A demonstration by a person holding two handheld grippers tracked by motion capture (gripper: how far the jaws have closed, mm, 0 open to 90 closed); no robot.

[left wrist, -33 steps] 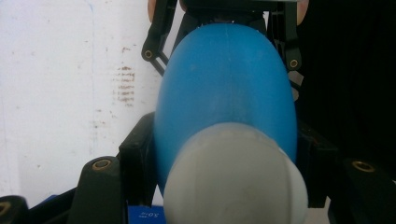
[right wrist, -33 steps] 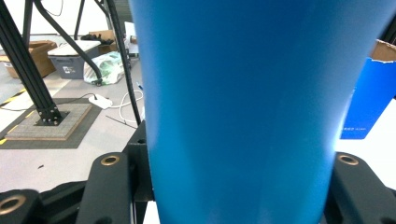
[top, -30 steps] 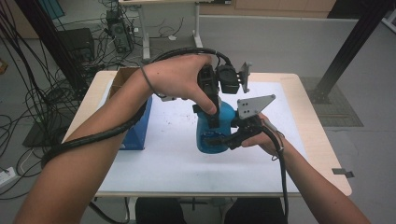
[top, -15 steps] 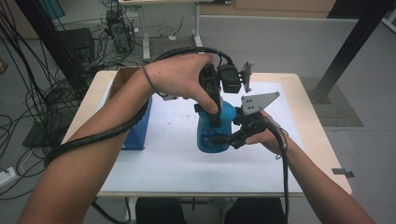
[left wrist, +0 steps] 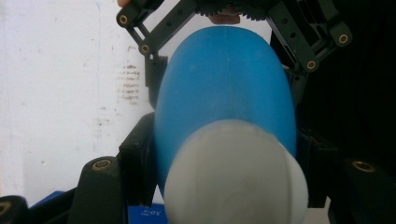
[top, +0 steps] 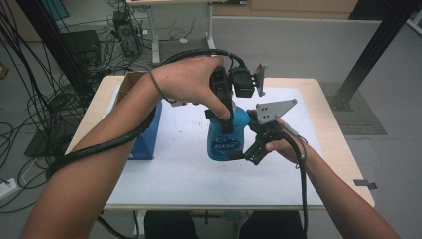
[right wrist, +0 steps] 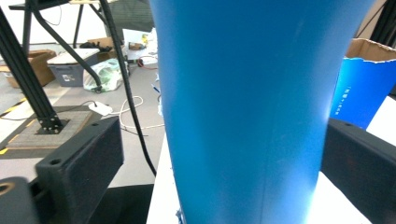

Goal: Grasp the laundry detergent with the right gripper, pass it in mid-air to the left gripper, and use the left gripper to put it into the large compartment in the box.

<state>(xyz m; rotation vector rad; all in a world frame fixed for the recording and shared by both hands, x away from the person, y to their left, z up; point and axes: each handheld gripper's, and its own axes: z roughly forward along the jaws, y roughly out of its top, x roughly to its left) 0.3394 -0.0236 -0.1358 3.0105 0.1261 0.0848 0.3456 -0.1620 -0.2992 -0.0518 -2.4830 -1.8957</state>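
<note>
A blue plastic bottle (top: pixel 225 142) with a white cap (left wrist: pixel 233 177) stands upright on the white mat in the middle of the table. My left gripper (top: pixel 226 113) comes down from above and is shut on the bottle's top (left wrist: pixel 224 93), just under the cap. My right gripper (top: pixel 245 155) reaches in from the right at the lower body of the bottle (right wrist: pixel 252 93). Its jaws have just been opening. They stand on either side of the bottle, and a gap shows at the left jaw in the right gripper view.
An open blue cardboard box (top: pixel 148 133) stands at the mat's left edge, close to the bottle. The white mat (top: pixel 174 169) covers most of the wooden table (top: pixel 343 164). Cables and black frame posts (top: pixel 59 59) crowd the floor at the left.
The right gripper's jaws have spread apart and let go of the bottle's lower body. The left gripper and the bottle have kept still.
</note>
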